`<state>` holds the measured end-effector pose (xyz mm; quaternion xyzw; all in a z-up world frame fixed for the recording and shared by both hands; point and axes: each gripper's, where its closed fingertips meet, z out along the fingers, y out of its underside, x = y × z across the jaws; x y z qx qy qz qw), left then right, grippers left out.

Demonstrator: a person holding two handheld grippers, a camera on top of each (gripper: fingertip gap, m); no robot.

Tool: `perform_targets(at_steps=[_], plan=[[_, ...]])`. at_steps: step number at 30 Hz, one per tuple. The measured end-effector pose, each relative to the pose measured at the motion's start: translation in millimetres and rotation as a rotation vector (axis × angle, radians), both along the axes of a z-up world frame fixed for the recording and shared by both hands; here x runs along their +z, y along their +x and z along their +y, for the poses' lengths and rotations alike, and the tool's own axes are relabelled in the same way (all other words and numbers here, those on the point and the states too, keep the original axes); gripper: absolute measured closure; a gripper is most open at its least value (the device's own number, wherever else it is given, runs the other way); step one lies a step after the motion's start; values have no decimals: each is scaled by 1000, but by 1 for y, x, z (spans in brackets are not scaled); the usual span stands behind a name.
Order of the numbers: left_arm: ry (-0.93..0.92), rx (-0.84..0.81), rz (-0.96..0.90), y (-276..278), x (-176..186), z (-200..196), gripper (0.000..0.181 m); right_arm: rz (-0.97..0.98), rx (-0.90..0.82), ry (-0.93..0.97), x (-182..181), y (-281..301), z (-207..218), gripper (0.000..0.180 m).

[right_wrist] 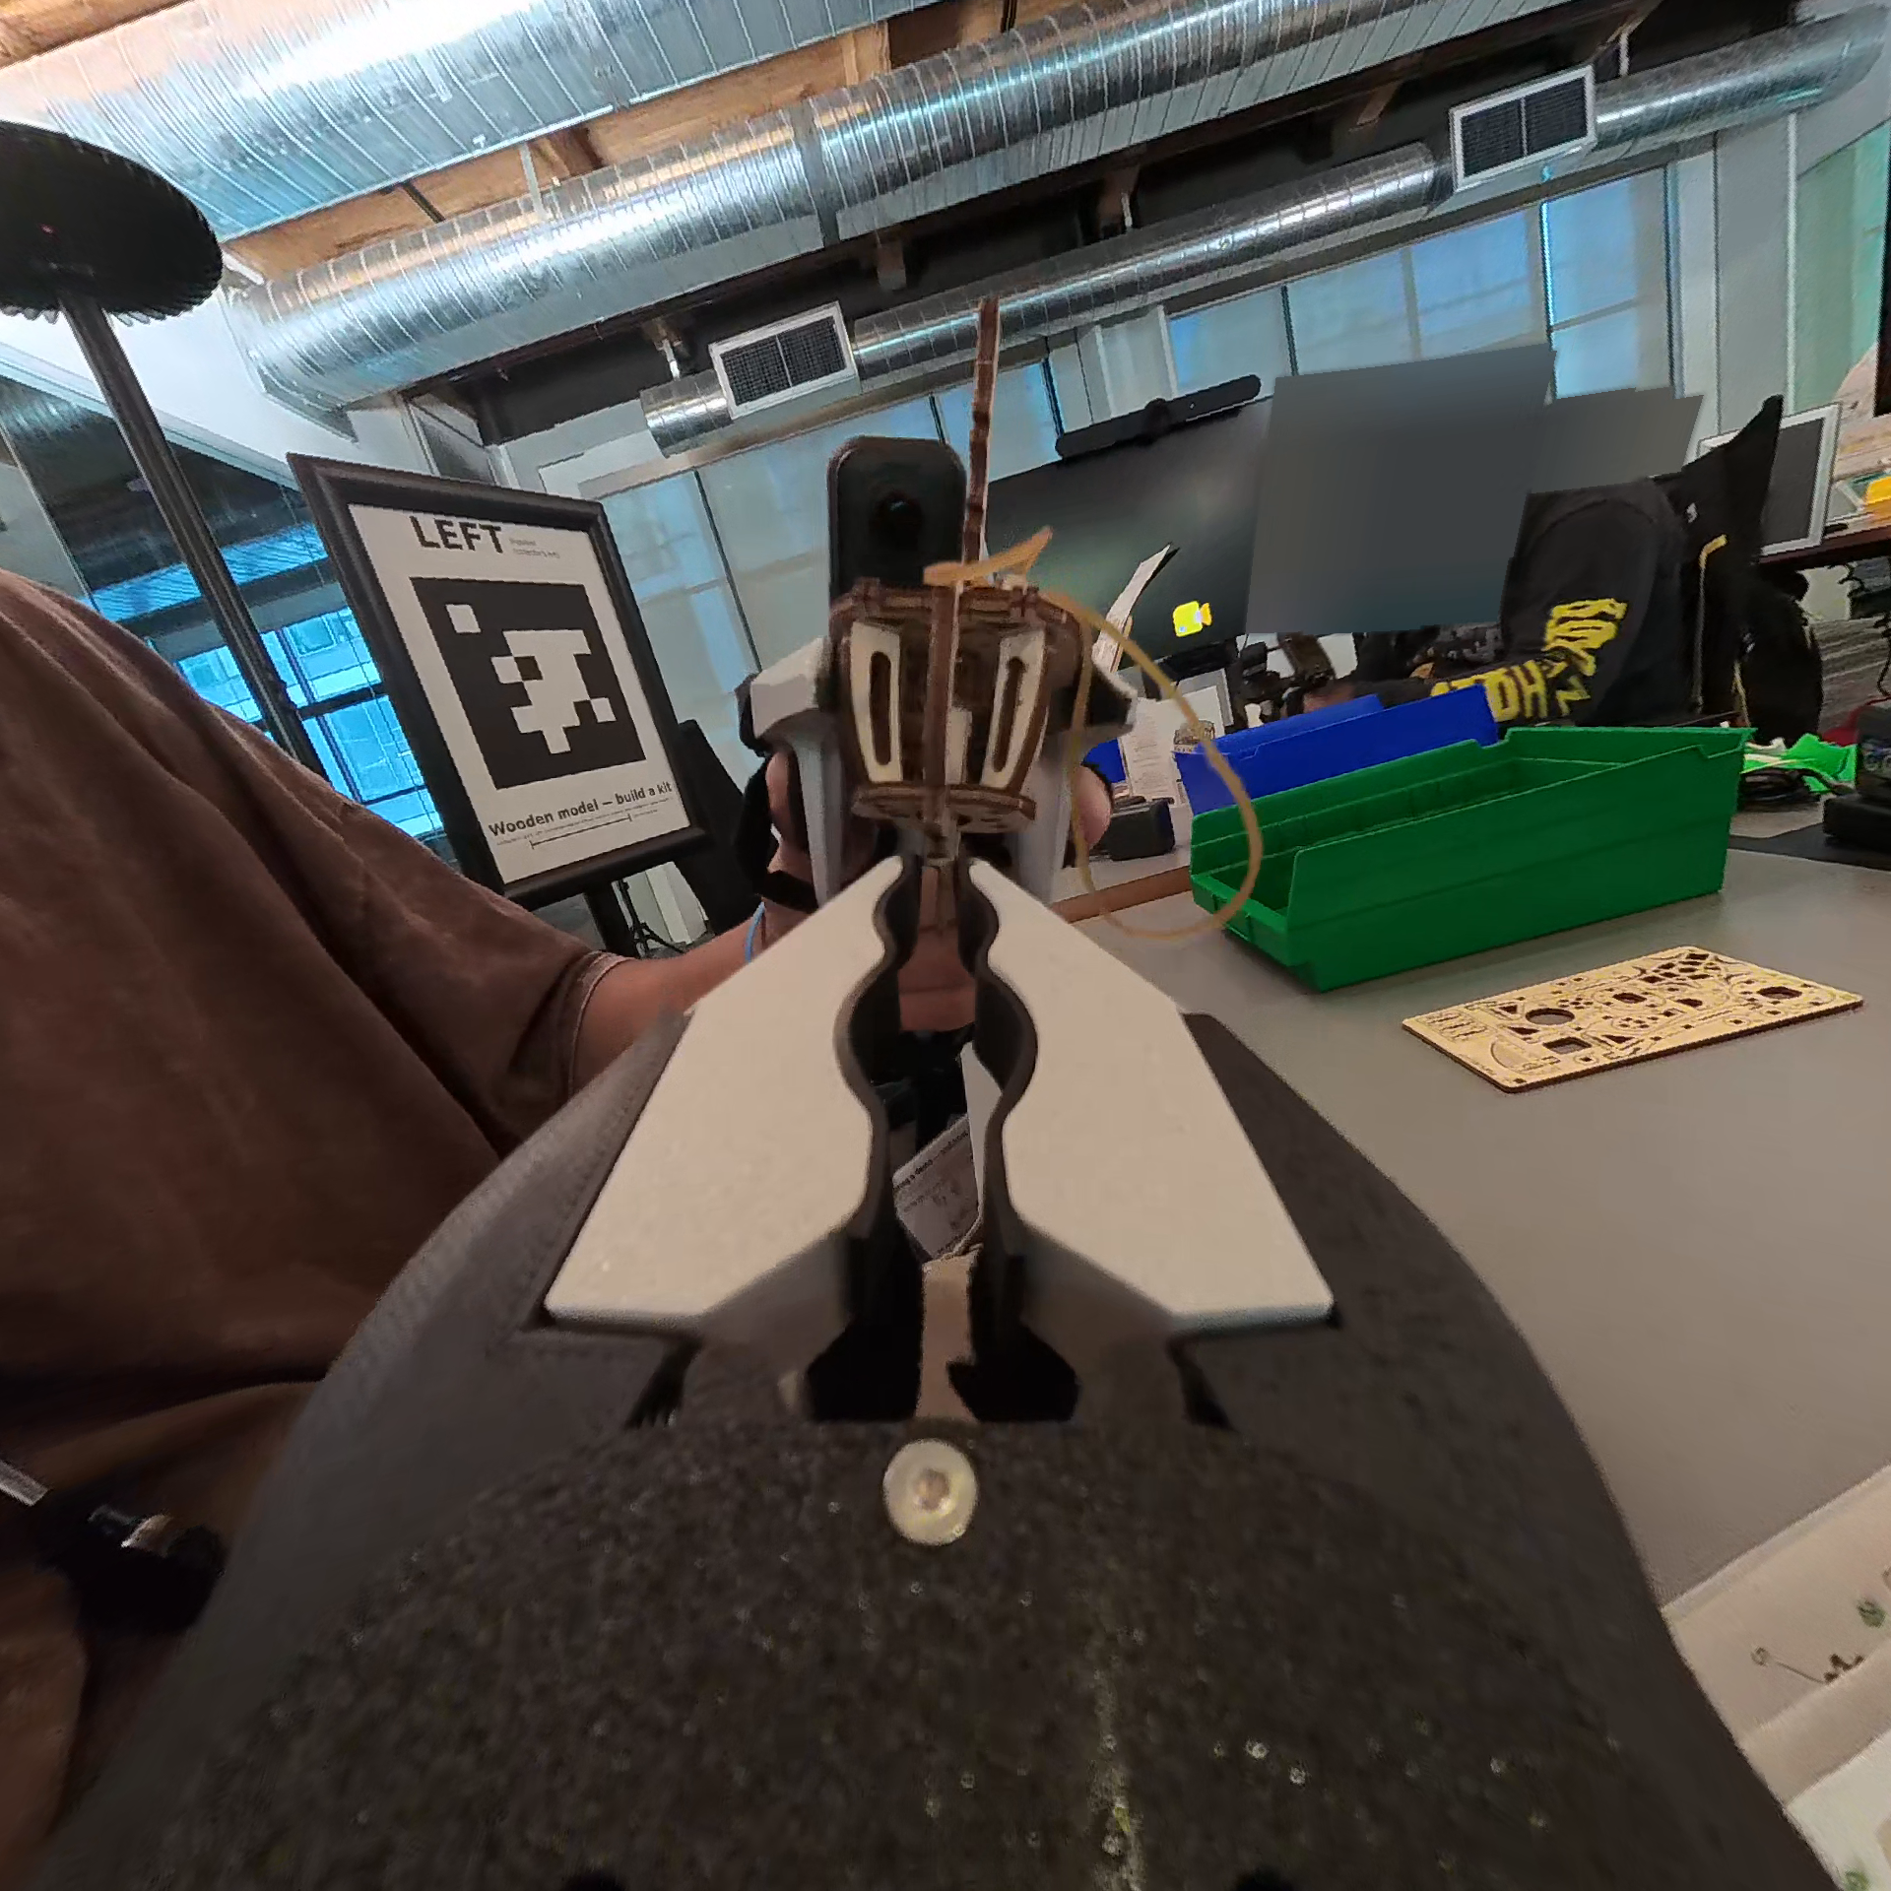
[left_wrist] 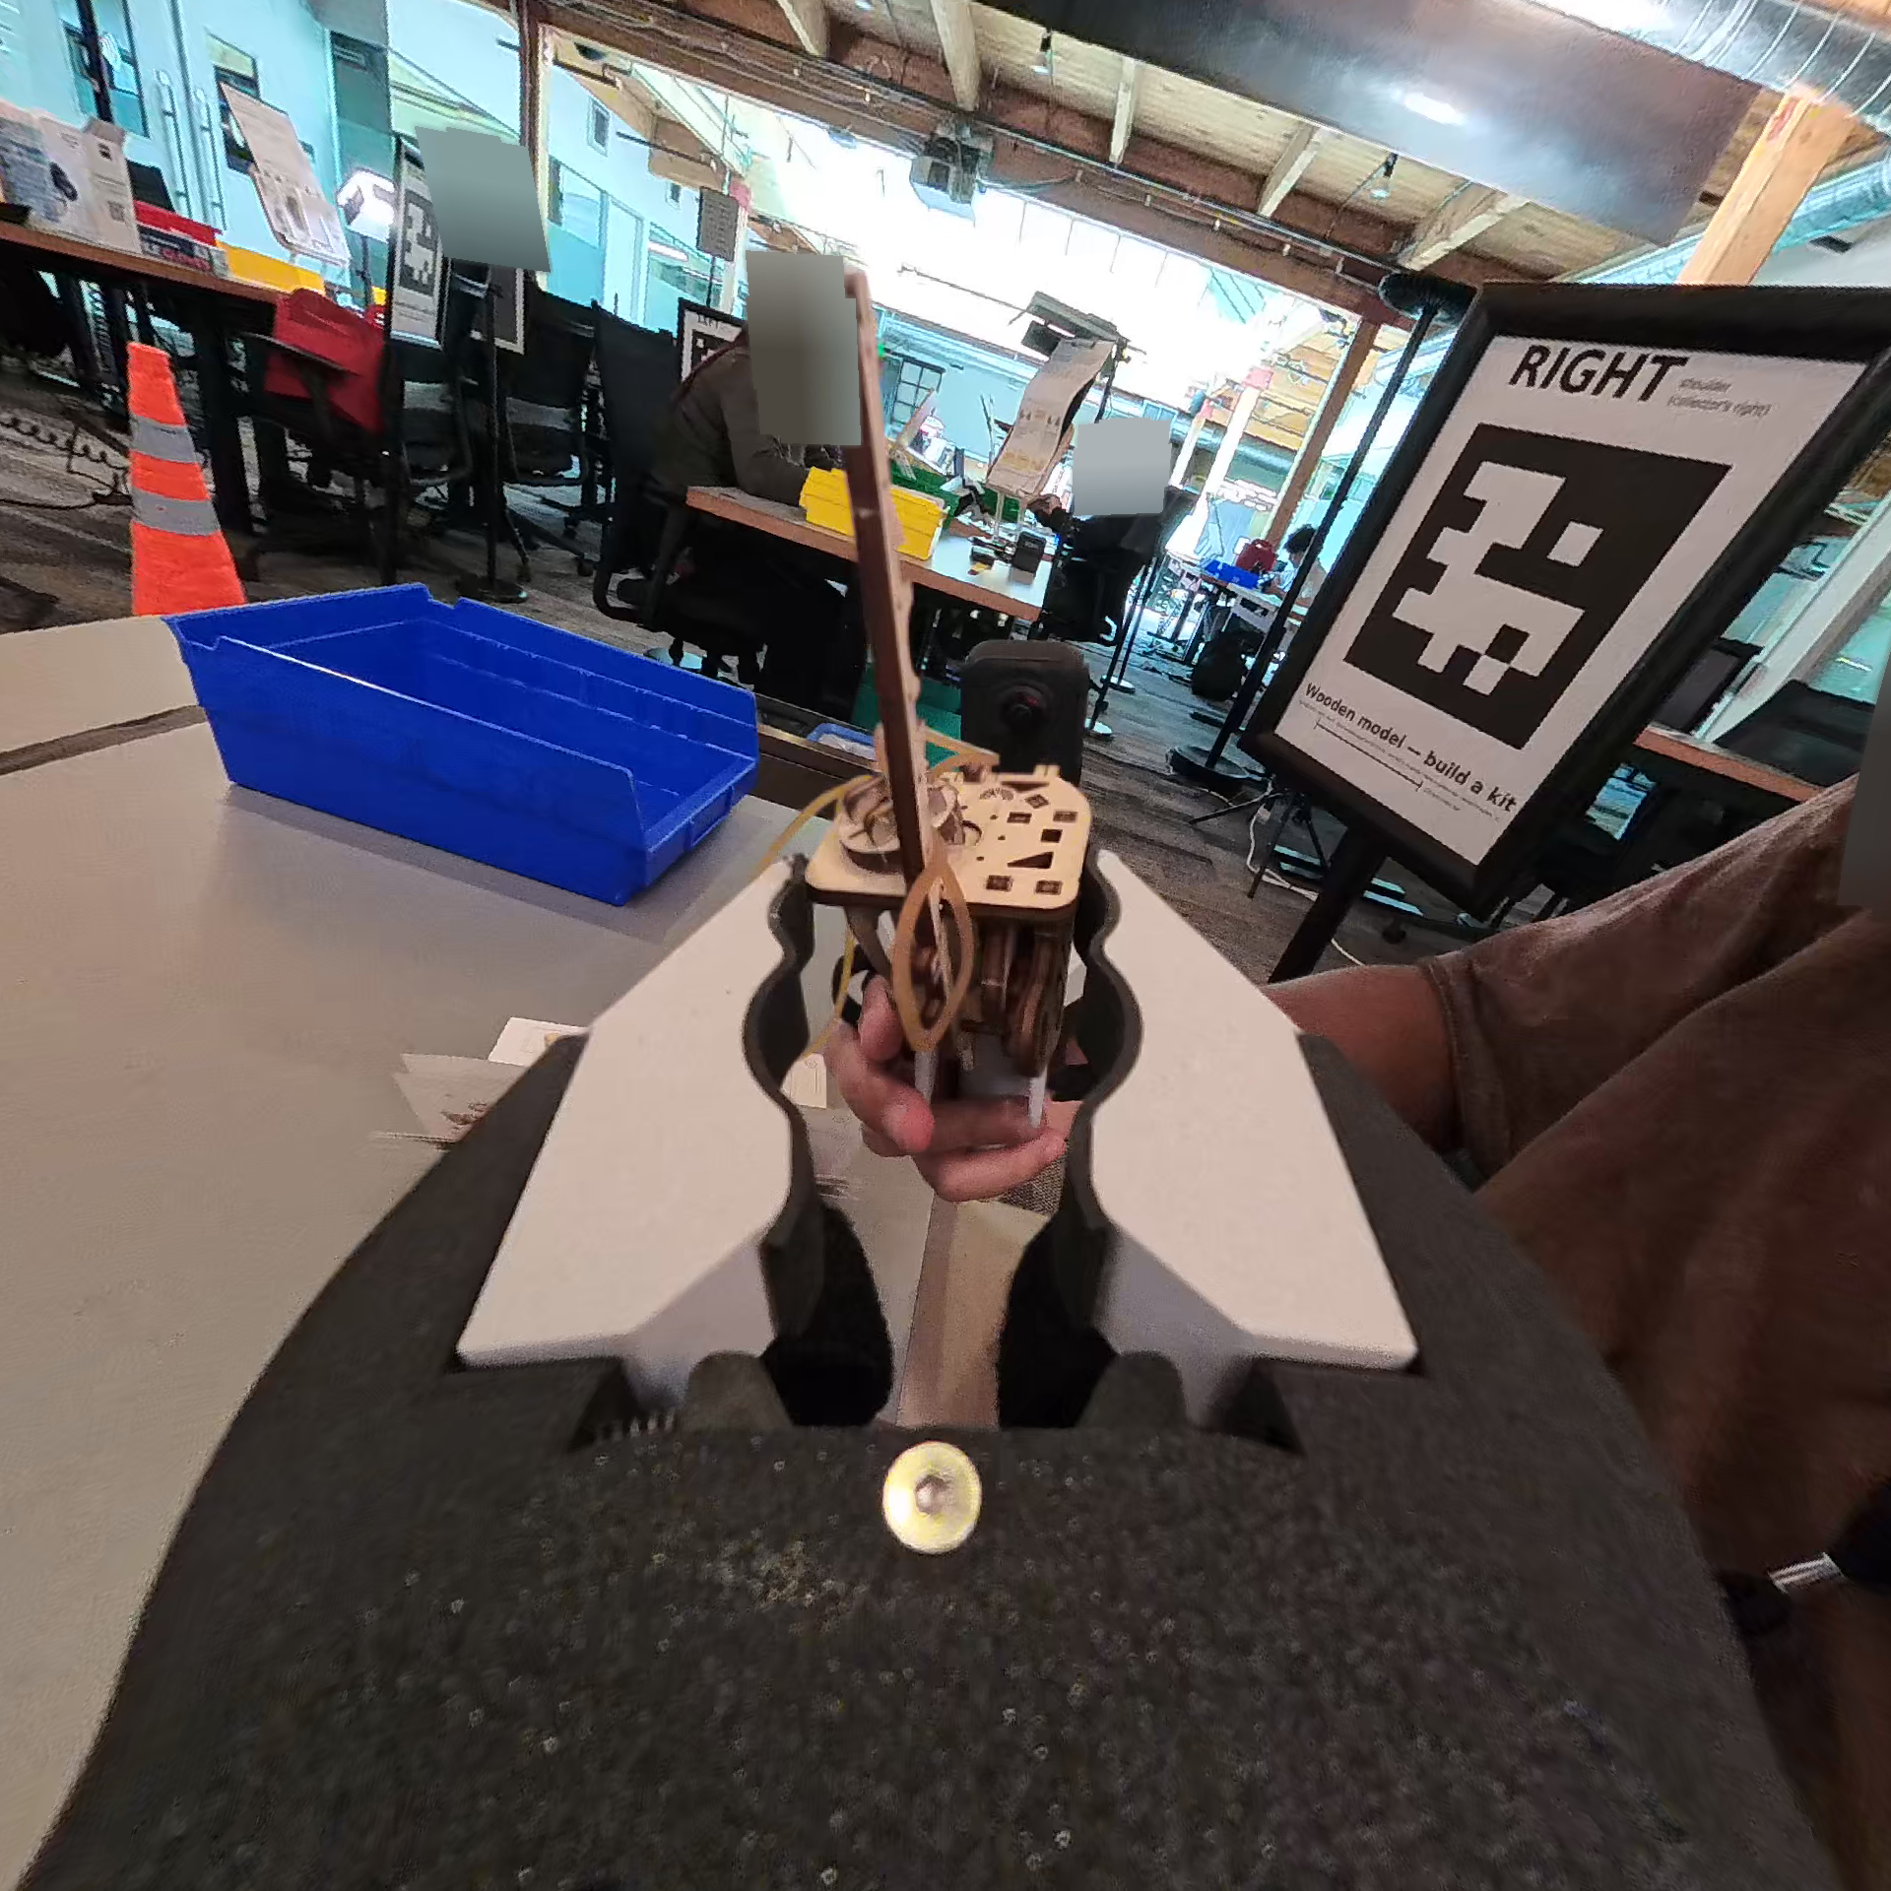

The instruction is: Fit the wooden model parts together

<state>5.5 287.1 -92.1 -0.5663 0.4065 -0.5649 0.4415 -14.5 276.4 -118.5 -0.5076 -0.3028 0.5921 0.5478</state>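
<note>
The wooden model (left_wrist: 1008, 844) is a pale slotted plate over brown gears, held in the air. My left gripper (left_wrist: 941, 890) is shut on it, one finger on each side of the plate. A long thin wooden strip (left_wrist: 882, 573) stands up out of the model. In the right wrist view the model (right_wrist: 947, 706) faces me end-on, between the left gripper's grey fingers (right_wrist: 814, 788). My right gripper (right_wrist: 936, 870) is nearly closed on the strip's lower end below the model; the strip (right_wrist: 977, 450) rises above. A tan rubber band (right_wrist: 1223, 788) hangs in a loop off the model.
A blue bin (left_wrist: 460, 716) stands on the grey table (left_wrist: 205, 1023) to the left. A green bin (right_wrist: 1463, 829) and a laser-cut wooden sheet (right_wrist: 1627, 1013) lie to the right. Framed marker signs (left_wrist: 1535, 594) (right_wrist: 522, 675) stand behind. The person's brown sleeve (right_wrist: 256, 972) is close by. Both grippers' tips are close together, under 4 cm apart.
</note>
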Motion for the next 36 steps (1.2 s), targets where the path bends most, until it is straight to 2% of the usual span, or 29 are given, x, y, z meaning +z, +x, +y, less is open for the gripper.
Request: perform_targets(at_steps=[7,15,27,31,32,36], plan=[[31,16,20,1,3,-1,132,23,-22,40,3,0,0,176],[124,39,76,1,15,-10,132,119,53,19,14,-3,-10,176],[82,12,45,-1,18,-15,132,121,28,49,17,-3,-15,175],[35,18,-2,-7,24,-8,132,-9,6,88,3,-9,-16,158],[32,23,-3,-8,23,-6,132,-22,6,84,3,-10,-16,150],[36,29,19,-7,15,-2,132,-14,-20,74,9,-8,-13,141]])
